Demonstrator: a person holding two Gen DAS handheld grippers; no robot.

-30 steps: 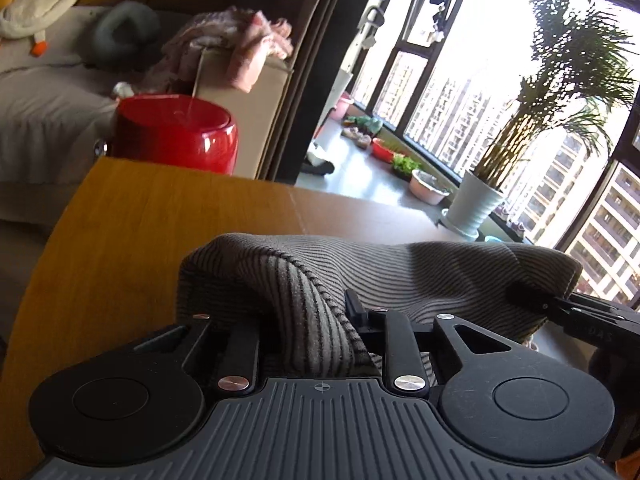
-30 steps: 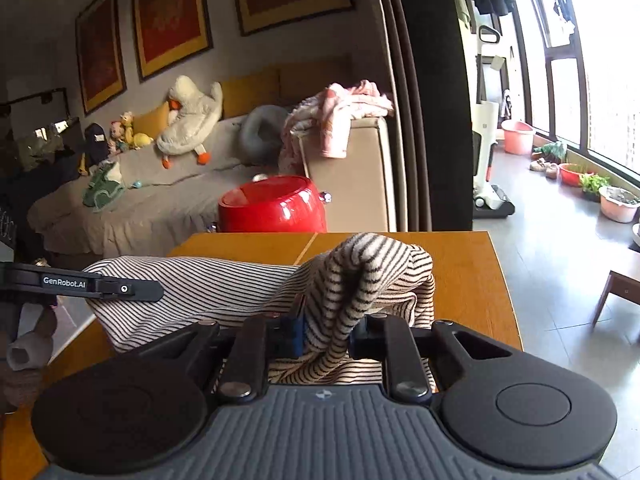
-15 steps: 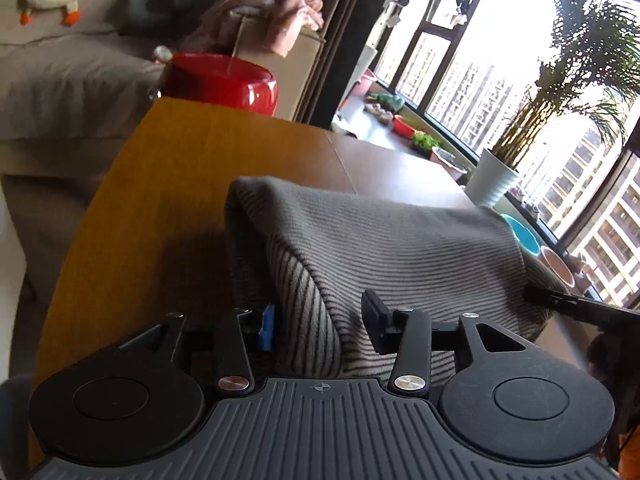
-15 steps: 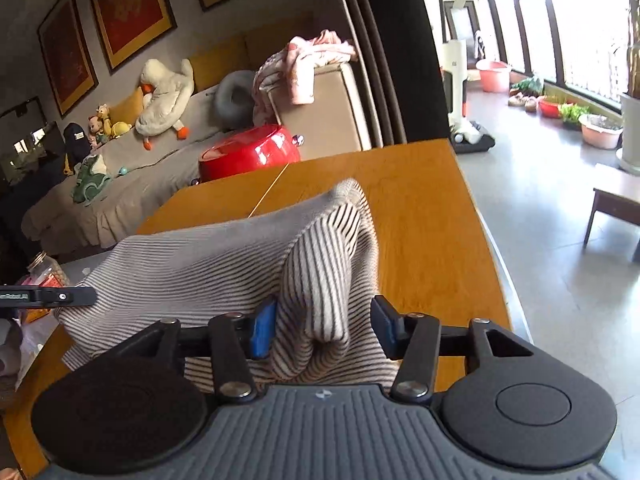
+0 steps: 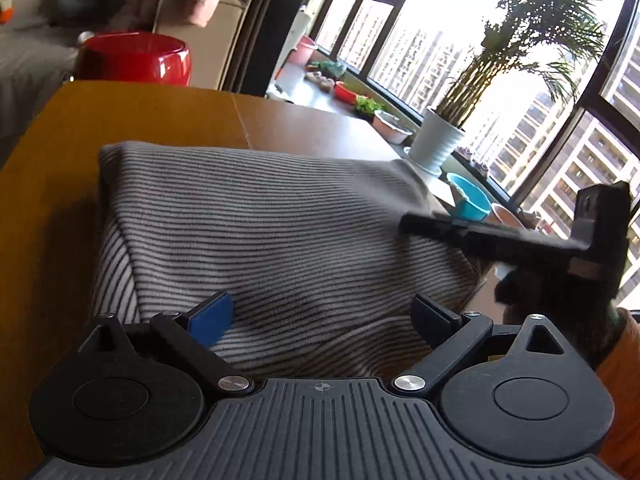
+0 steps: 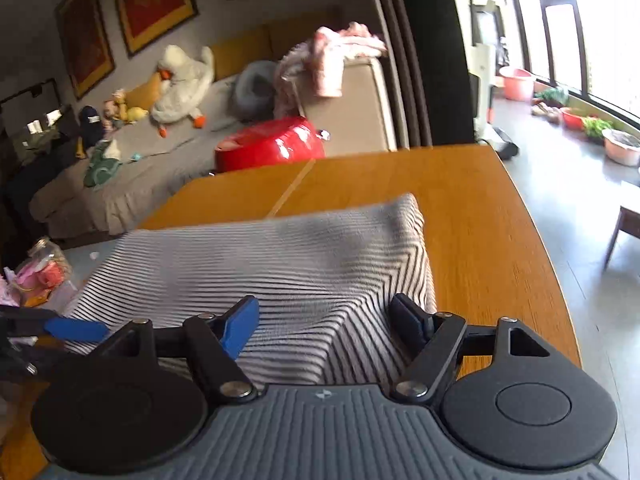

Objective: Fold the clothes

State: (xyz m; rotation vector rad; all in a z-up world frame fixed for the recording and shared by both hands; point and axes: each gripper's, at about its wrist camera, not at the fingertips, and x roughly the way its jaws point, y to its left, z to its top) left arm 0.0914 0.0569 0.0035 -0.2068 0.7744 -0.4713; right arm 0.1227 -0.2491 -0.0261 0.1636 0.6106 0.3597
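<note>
we saw the striped garment (image 5: 280, 232) lying doubled over on the desk (image 6: 480, 220), soft and light (it would sag); both the left gripper (image 5: 322, 316) and right gripper (image 6: 324, 320) stood spread, holding nothing, near its corners, the likeliest holds.

Striped garment's (image 6: 256, 264) far edge motion-blurred

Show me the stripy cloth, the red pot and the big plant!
Stripy cloth (image 5: 280, 232): left wrist view, middle of its folded top.
Red pot (image 5: 134, 58): left wrist view, its shiny side.
Big plant (image 5: 536, 28): left wrist view, its leafy top.
</note>
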